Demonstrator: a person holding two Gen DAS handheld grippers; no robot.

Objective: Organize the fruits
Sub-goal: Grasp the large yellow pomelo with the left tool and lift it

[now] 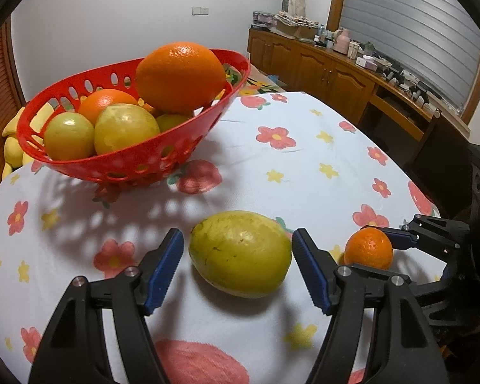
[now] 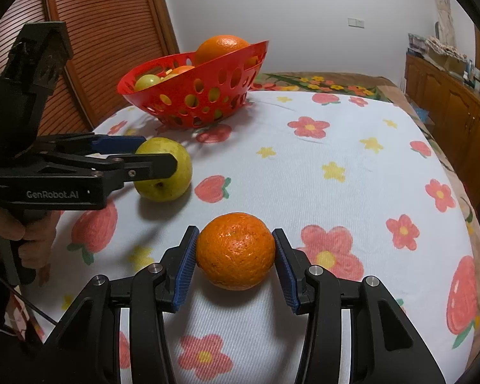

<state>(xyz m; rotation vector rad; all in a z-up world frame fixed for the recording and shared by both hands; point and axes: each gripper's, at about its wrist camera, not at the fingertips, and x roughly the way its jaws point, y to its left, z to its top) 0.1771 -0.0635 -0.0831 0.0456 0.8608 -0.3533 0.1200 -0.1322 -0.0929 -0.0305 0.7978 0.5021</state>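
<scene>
Basket [image 1: 118,163] w/ fruit sits at far end of table [image 1: 304,172]. Nearer: pear [image 1: 240,252] left, small orange [image 1: 368,248] right, apart, each btwn a gripper's fingers.

The left wrist view looks forward and down along its own fingers, close above the table [image 1: 304,134], toward the basket [image 1: 128,160] at upper left and a sideboard [image 1: 336,73] at right. The right wrist view sits equally low and close, angled down over the table toward the basket and a slatted door [image 2: 105,48]. Both views share the table, the basket, a yellow fruit [image 1: 240,252] and a small orange [image 2: 235,251]. Each view shows the other gripper at its edge.
</scene>
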